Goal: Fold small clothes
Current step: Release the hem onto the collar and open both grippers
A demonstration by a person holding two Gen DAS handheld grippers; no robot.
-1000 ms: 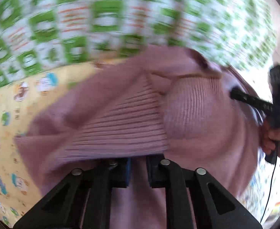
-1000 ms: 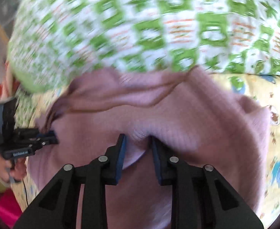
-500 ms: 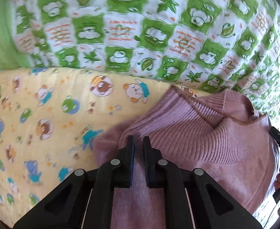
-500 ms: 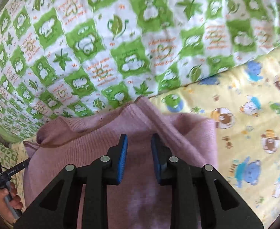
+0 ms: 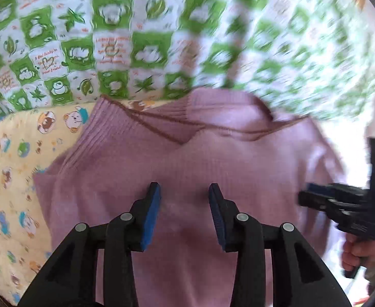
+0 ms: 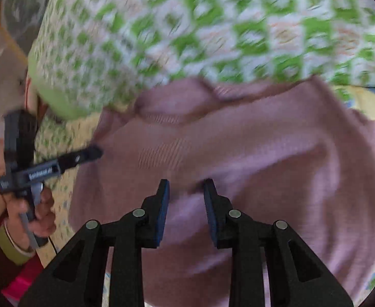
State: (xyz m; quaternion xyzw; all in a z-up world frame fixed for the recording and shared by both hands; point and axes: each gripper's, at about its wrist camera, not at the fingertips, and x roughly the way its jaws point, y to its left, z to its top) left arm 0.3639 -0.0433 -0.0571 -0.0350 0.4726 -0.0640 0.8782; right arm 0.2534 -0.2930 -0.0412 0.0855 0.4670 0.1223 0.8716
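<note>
A pink ribbed sweater [image 5: 213,158] lies bunched on a yellow cartoon-print sheet [image 5: 13,166], its brown-trimmed neckline toward the quilt. My left gripper [image 5: 184,188] hovers over the sweater's middle with its jaws opening; the fabric lies under the blue pads and nothing is pinched between them. In the right wrist view, my right gripper [image 6: 186,183] holds its narrow gap around a raised fold of the sweater [image 6: 238,148]. The right gripper [image 5: 302,197] also shows at the sweater's right edge in the left wrist view. The left gripper [image 6: 97,152] shows at its left edge in the right wrist view. Both views are blurred.
A green-and-white checked quilt [image 5: 110,46] is heaped right behind the sweater and fills the top of both views [image 6: 213,25]. A person's hand [image 6: 33,212] grips the left tool's handle; another hand [image 5: 353,255] grips the right one. Pink and red things show at bottom left [image 6: 15,286].
The left gripper's jaws, shut on the sweater before, now stand wide apart and have let it go. Both grippers have shifted over the sweater. The right gripper's gap is unchanged.
</note>
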